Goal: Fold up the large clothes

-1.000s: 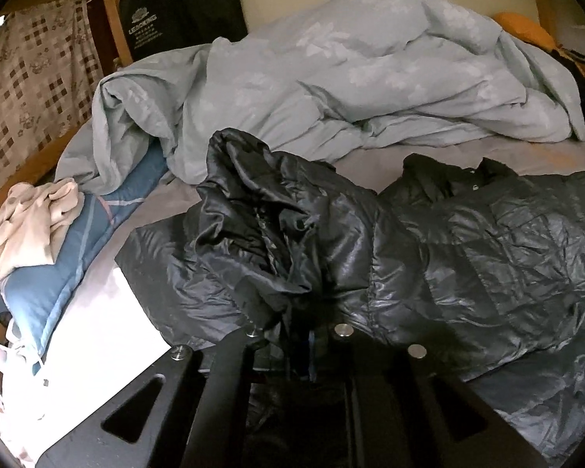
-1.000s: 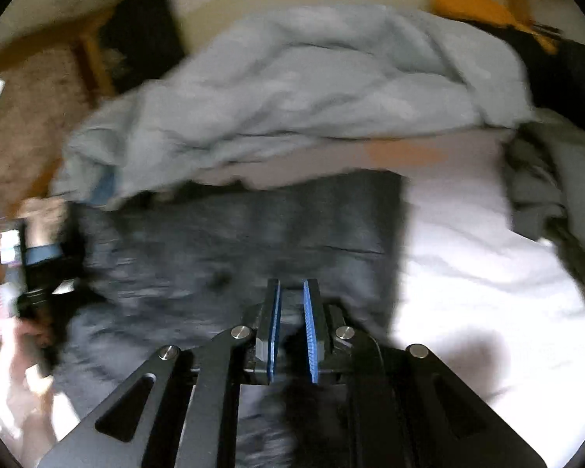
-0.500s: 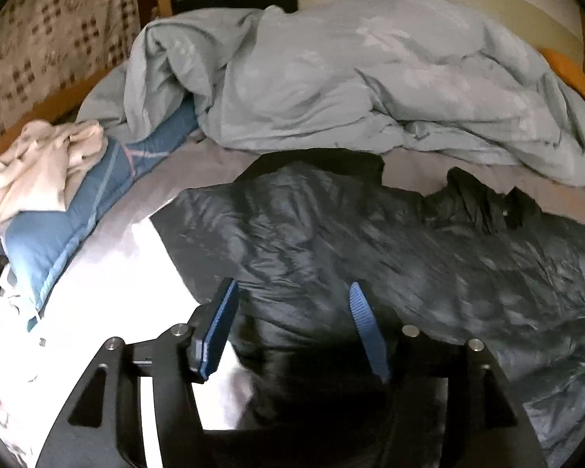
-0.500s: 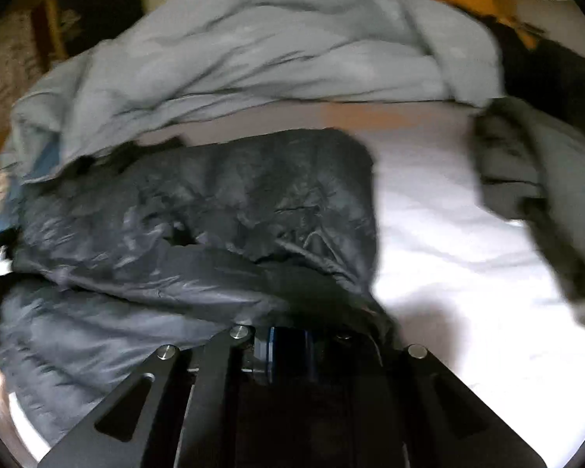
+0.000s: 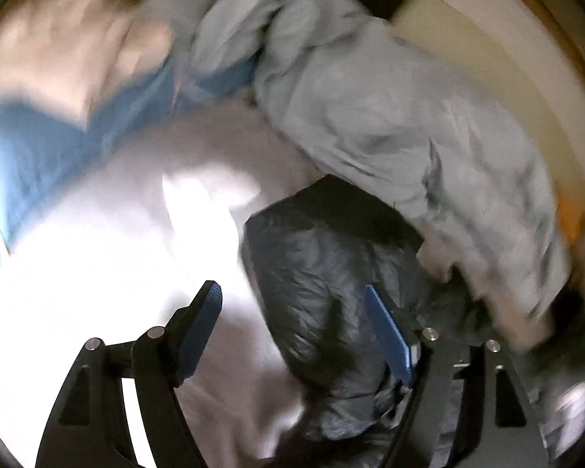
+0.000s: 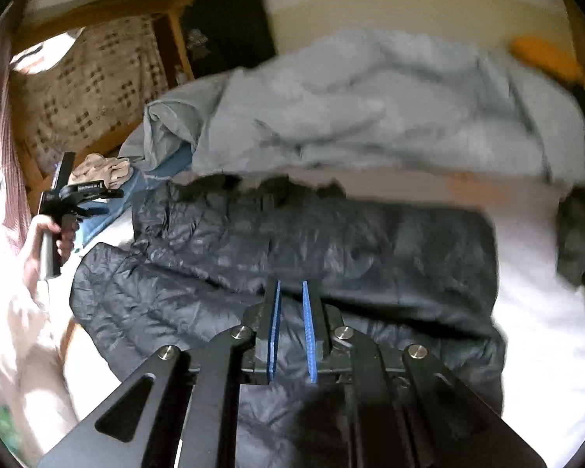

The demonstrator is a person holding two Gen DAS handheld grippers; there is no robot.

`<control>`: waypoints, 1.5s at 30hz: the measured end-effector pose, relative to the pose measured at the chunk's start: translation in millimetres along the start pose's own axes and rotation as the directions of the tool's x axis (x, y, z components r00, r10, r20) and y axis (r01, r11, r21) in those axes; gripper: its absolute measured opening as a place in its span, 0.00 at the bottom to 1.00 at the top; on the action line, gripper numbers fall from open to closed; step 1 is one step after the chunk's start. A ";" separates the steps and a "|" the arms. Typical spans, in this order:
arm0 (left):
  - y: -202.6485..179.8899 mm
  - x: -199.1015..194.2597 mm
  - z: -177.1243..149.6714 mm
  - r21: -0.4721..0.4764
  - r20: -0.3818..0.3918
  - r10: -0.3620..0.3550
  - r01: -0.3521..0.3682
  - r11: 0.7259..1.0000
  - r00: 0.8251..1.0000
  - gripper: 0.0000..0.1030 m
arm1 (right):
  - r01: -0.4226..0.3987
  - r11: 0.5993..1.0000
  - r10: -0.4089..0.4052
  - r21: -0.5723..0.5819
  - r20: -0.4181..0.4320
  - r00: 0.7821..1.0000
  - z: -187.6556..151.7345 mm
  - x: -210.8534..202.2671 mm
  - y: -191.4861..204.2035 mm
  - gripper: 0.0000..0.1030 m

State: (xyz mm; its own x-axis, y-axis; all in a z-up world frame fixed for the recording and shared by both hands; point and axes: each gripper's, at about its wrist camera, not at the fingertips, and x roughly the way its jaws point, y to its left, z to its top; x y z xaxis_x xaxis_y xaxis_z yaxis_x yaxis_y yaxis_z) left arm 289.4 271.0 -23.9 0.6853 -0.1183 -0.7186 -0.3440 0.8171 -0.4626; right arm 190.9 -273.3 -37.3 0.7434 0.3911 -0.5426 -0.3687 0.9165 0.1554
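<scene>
A dark grey puffer jacket [image 6: 292, 241] lies spread on the white bed sheet [image 6: 546, 312], one side folded over onto itself. In the left wrist view its shoulder end [image 5: 323, 296] shows, blurred. My left gripper [image 5: 292, 292] is open and empty, raised over the jacket's edge; it also shows at the far left of the right wrist view [image 6: 82, 195], held in a hand. My right gripper [image 6: 291, 284] hovers above the jacket's middle with a narrow gap between its blue pads, holding nothing.
A crumpled light blue duvet [image 6: 370, 109] lies behind the jacket. A blue pillow [image 5: 58, 136] with a beige cloth [image 6: 105, 167] on it sits at the left. Dark clothes [image 6: 577, 234] lie at the right. A wooden bed frame [image 6: 109, 140] runs behind.
My left gripper let go of the jacket, opened, and swung up and left. My right gripper released the jacket's folded side, lifted off it and stands slightly parted.
</scene>
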 end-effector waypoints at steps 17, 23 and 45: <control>40.5 88.4 -3.7 -0.233 -0.089 -0.345 0.317 0.919 0.934 0.56 | 0.347 0.925 -0.304 0.153 -0.250 0.919 -22.5 62.0 -88.3 0.10; -19.1 22.2 -3.0 0.114 0.073 -0.341 0.332 0.936 0.937 0.08 | 0.345 0.927 -0.305 0.148 -0.239 0.922 -19.2 60.2 -87.1 0.10; -177.9 -71.7 -162.8 0.650 -0.223 -0.453 0.478 0.591 0.863 0.63 | 0.294 0.950 -0.283 0.105 -0.111 0.953 -9.2 24.2 -52.0 0.10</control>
State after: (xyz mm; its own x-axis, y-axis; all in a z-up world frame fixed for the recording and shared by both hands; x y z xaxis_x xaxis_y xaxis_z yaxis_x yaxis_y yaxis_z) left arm 197.0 42.3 25.4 0.6042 -0.5981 -0.5265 0.5412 0.7930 -0.2797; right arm 222.9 -312.3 -66.0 0.7506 0.1042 -0.6525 -0.0732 0.9945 0.0747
